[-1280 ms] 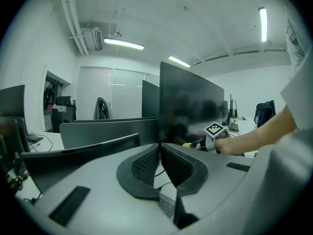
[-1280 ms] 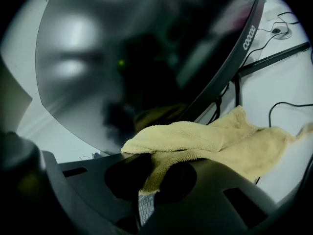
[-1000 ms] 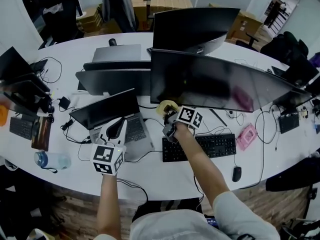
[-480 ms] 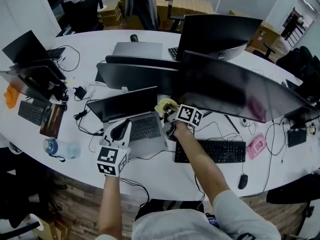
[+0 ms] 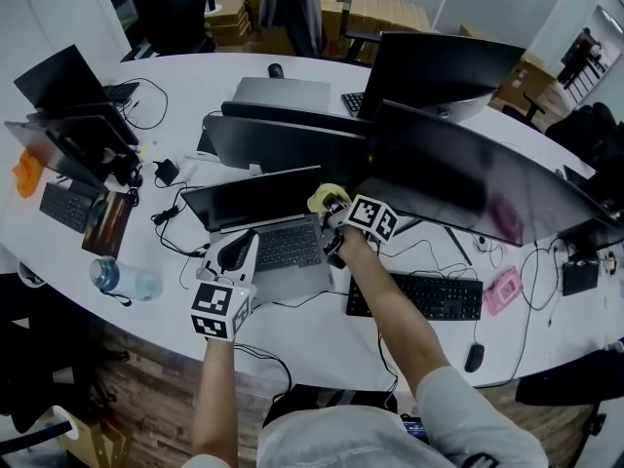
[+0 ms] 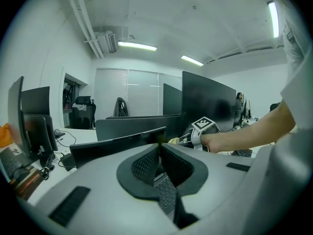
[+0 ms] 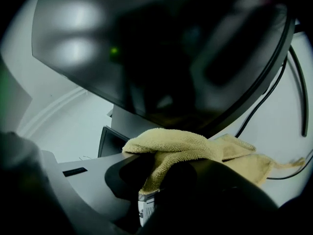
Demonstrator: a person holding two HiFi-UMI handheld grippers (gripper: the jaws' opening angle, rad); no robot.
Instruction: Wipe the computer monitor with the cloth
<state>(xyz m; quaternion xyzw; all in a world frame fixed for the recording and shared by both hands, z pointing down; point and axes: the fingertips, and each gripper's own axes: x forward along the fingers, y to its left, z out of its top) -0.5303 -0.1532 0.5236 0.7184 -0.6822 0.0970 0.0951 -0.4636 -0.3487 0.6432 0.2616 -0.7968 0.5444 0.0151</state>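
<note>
White office table, crowded with screens. We note the right gripper pinching the yellow cloth, which is bunched over its jaws just below the lower left edge of the large curved monitor; contact with the screen unclear. Left gripper has its jaws pressed together on nothing, above the open laptop.
</note>
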